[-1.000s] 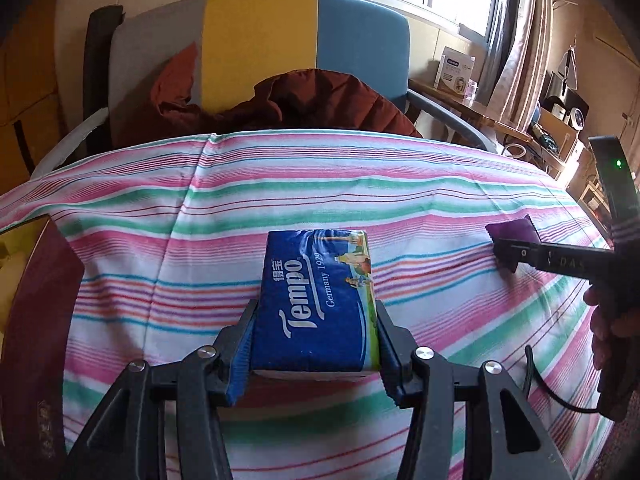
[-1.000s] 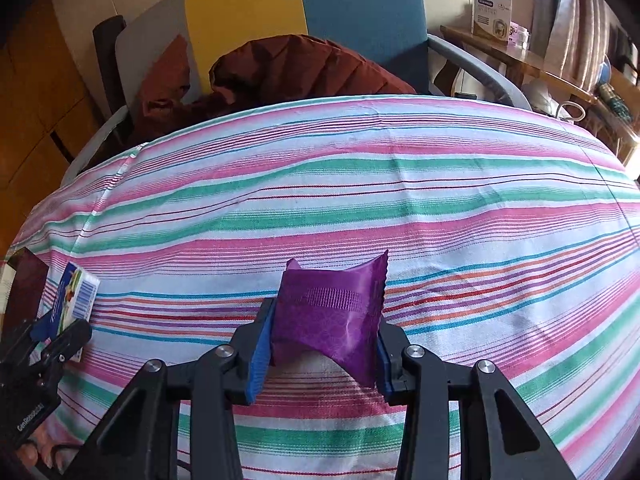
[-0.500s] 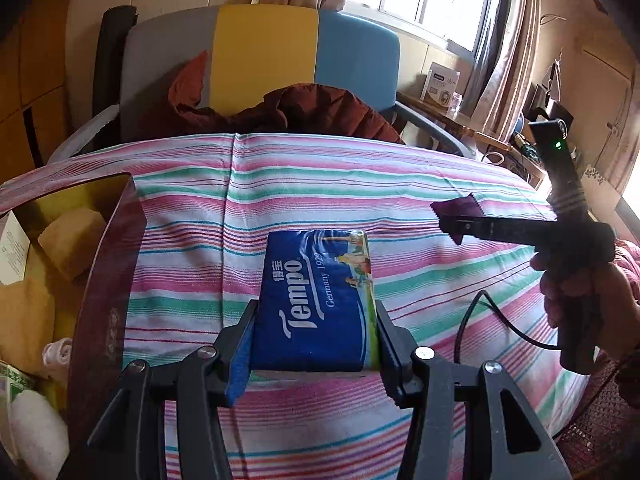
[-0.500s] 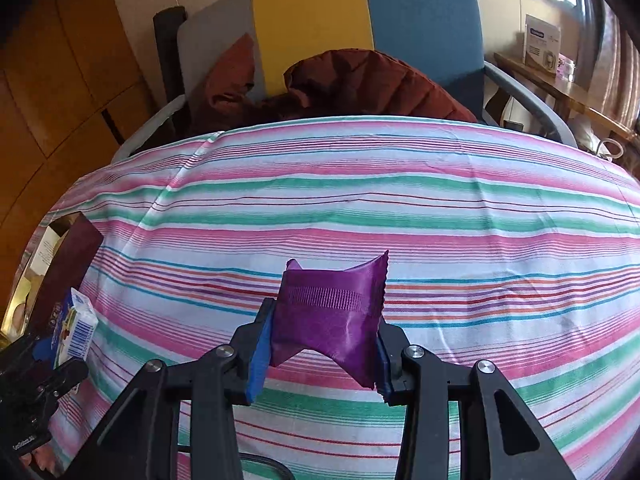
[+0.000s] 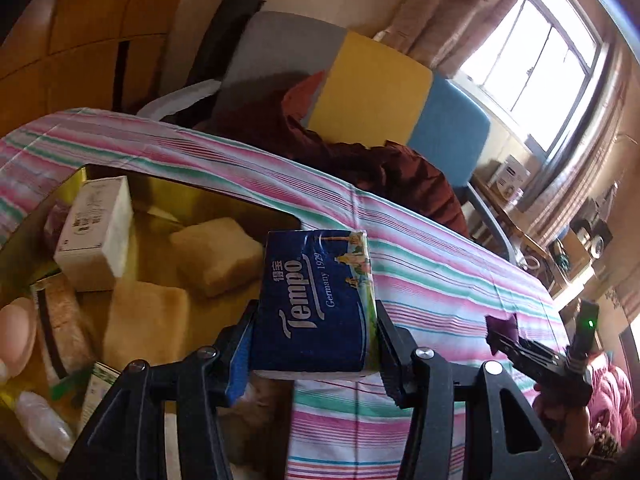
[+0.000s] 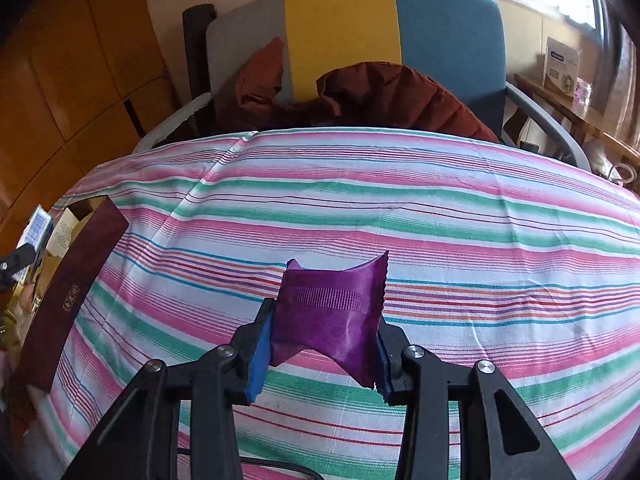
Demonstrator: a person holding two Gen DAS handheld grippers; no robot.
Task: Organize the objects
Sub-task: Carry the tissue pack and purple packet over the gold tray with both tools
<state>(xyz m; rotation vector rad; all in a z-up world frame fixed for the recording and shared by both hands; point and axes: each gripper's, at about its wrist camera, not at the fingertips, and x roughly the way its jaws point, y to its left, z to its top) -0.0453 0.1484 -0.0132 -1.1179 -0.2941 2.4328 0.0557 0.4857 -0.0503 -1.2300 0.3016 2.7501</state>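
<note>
My left gripper [image 5: 314, 340] is shut on a blue Tempo tissue pack [image 5: 316, 300], held above the right edge of an open gold-lined box [image 5: 224, 204]. Inside the box lie a white carton [image 5: 96, 236], two tan spongy blocks [image 5: 216, 254] and other small packets. My right gripper [image 6: 320, 344] is shut on a purple foil sachet [image 6: 330, 316] above the striped tablecloth [image 6: 400, 208]. In the left wrist view the right gripper [image 5: 502, 338] with its purple sachet shows at the far right. In the right wrist view the box's dark red side [image 6: 68, 296] stands at the left.
A grey, yellow and blue chair [image 6: 352, 36] with a dark red jacket [image 6: 400, 96] stands behind the table. A shelf with a white box [image 6: 562, 62] sits at the right by the window. A person's fingers [image 5: 16, 332] show at the left edge.
My left gripper has swung left with the tissue pack, rolling, and now hangs over the open box. My right gripper has drifted left with the sachet, bringing the box's side into its view.
</note>
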